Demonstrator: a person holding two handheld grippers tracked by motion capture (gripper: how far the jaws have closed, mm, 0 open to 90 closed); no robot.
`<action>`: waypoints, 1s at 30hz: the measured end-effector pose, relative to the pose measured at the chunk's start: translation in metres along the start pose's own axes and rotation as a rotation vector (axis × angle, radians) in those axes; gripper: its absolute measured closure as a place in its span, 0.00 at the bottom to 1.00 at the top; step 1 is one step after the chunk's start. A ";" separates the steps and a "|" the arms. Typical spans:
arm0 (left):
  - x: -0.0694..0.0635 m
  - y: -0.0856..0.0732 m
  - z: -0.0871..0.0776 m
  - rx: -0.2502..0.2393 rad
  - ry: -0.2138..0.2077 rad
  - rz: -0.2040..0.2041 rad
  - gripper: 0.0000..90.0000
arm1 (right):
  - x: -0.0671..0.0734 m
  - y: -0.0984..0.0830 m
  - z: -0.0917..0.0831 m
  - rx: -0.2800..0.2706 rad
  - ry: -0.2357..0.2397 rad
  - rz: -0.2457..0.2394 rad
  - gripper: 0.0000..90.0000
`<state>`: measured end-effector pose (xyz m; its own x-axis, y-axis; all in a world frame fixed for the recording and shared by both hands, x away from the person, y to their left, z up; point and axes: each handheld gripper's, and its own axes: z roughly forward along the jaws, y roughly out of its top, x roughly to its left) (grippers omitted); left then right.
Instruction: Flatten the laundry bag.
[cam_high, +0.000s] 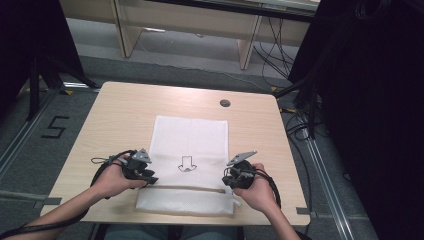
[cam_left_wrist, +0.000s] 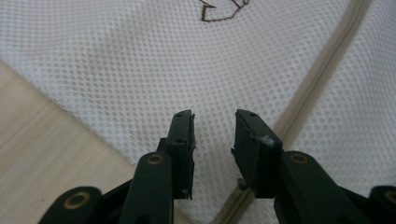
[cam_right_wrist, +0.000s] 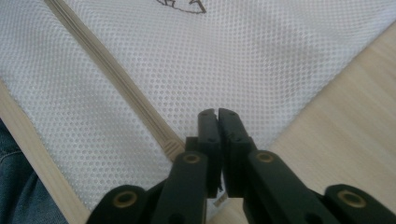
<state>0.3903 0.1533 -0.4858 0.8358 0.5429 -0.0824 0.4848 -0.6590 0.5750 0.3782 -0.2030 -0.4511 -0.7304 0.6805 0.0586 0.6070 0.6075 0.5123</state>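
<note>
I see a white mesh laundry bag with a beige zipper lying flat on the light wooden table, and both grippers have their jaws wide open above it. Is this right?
Not quite. The left gripper does have its jaws apart over the white mesh laundry bag, but the right gripper has its jaws shut together, as the right gripper view shows. The rest holds: the beige zipper runs across the bag, which lies flat on the light wooden table.

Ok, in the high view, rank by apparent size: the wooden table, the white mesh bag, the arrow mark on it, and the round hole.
1. Light wooden table
2. White mesh zip bag
3. Dark outlined arrow mark on the bag
4. Small round grey hole in the tabletop, slightly smaller than the arrow mark
</note>
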 end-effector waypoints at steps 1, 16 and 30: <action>-0.001 -0.001 0.000 0.002 -0.002 0.010 0.77 | 0.001 0.000 0.003 0.017 0.001 0.011 1.00; -0.007 -0.005 0.010 0.033 0.028 0.013 0.85 | -0.008 -0.008 0.029 0.095 -0.045 0.024 1.00; 0.006 -0.012 0.002 0.044 0.058 -0.057 0.87 | 0.000 0.006 0.042 0.093 -0.026 -0.013 1.00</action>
<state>0.3896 0.1634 -0.4952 0.7907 0.6086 -0.0659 0.5431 -0.6477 0.5343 0.3948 -0.1822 -0.4845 -0.7306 0.6822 0.0298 0.6252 0.6508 0.4308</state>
